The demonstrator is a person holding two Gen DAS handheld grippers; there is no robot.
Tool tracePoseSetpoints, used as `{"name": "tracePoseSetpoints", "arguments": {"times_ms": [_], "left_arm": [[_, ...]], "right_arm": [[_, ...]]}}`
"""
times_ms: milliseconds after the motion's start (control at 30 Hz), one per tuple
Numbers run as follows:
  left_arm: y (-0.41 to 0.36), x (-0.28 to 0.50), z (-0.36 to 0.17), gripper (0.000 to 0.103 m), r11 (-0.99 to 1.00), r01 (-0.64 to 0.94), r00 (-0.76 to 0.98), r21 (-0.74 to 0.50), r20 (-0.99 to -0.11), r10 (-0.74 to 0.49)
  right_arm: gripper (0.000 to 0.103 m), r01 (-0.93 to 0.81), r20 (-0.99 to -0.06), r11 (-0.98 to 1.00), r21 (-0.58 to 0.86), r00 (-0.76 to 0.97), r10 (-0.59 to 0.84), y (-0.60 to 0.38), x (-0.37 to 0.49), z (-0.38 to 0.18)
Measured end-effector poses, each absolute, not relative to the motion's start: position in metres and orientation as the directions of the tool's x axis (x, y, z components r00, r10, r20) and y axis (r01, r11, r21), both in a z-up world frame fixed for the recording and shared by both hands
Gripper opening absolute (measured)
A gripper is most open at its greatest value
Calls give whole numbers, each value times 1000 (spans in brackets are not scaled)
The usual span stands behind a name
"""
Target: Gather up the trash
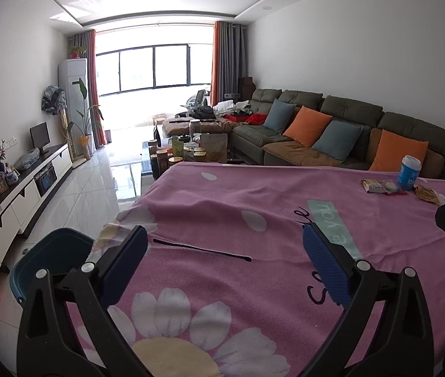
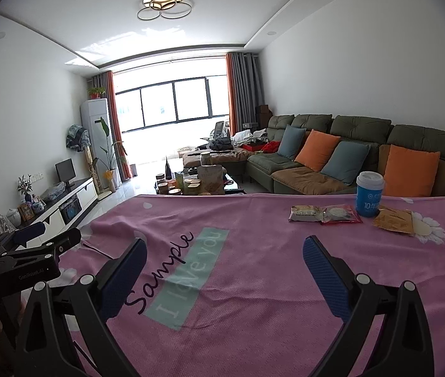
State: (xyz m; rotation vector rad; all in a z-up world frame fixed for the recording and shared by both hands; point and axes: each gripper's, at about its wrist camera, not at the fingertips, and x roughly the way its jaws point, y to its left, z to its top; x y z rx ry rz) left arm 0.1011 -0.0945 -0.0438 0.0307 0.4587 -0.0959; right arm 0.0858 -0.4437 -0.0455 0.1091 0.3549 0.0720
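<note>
A living room with a table under a pink flowered tablecloth (image 2: 254, 282), seen along two hand-held grippers. Beyond the table stand a cluttered coffee table (image 2: 197, 185) and, to the right, a green sofa (image 2: 342, 144) with orange and blue cushions.

The trash lies on the cloth ahead and to the right of the right gripper's fingers, well apart from them: a brown snack wrapper (image 2: 305, 213) touching a red wrapper (image 2: 342, 214), a blue-sleeved paper cup (image 2: 369, 193) standing upright just behind them, and a tan wrapper (image 2: 393, 224) just right of the cup. Nothing stands between the fingers and these pieces — only bare cloth.

A dark teal bin (image 1: 52, 260) sits off the table edge, left of the left gripper's fingers; its contents cannot be seen.

The left gripper (image 1: 225, 251) hovers over the cloth near the table's left edge, fingers spread wide, holding nothing. The right gripper (image 2: 225, 256) hovers likewise over the printed lettering, fingers wide apart and empty.
</note>
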Motion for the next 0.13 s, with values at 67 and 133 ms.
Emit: {"name": "tracePoseSetpoints", "arguments": {"times_ms": [67,133], "left_arm": [[-96,124,-50,97,994,106,840,7,-536,-86],[-98,148,-60,97,994,102,787,22,-613,-67]], "right_arm": [[96,-39,-377,990,136,922,88,-454,91,-49],[96,-30,-414,991,133,906,83,-463,97,-51]]}}
